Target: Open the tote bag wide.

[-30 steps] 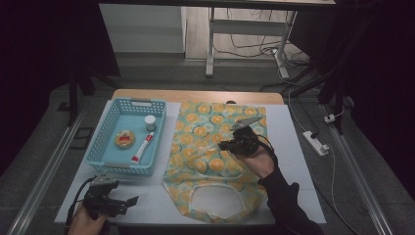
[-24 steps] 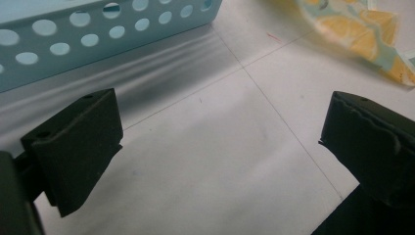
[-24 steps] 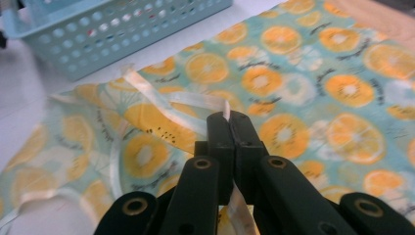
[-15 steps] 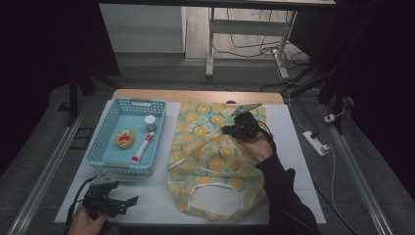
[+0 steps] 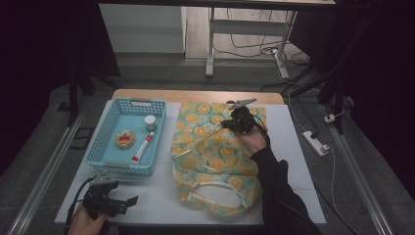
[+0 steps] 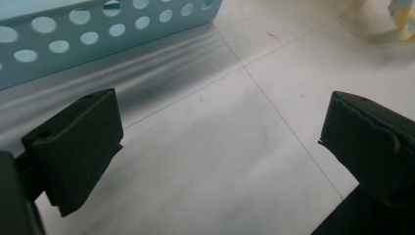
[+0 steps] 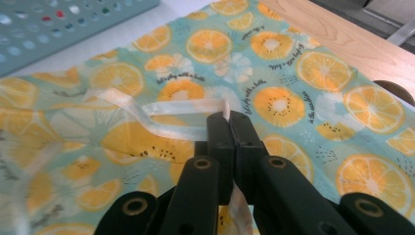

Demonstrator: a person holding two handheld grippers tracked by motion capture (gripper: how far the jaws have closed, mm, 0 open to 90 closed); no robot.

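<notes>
White tabletop [image 5: 293, 161] carries a fruit-print bag [image 5: 215, 156]. Over its far half, the right gripper [image 7: 229, 117] pinches the bag's pale strap [image 7: 161, 110]. Left gripper [image 6: 220, 142] gapes wide, empty.

White-topped table [image 5: 293, 161] with a wooden strip along its far edge, pale blue perforated basket [image 5: 108, 142] toward the left edge, citrus-print fabric bag [image 5: 205, 152] spread across the middle

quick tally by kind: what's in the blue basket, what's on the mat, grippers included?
Baskets: 1, blue basket
Items in it: 3, round yellow item, red-and-white tube, small white-capped jar
Fruit-print aprons: 1, apron, its white strap clamped by the right gripper
Grippers: 2, counting the left gripper, jaws apart over bare mat
Total: 7
</notes>
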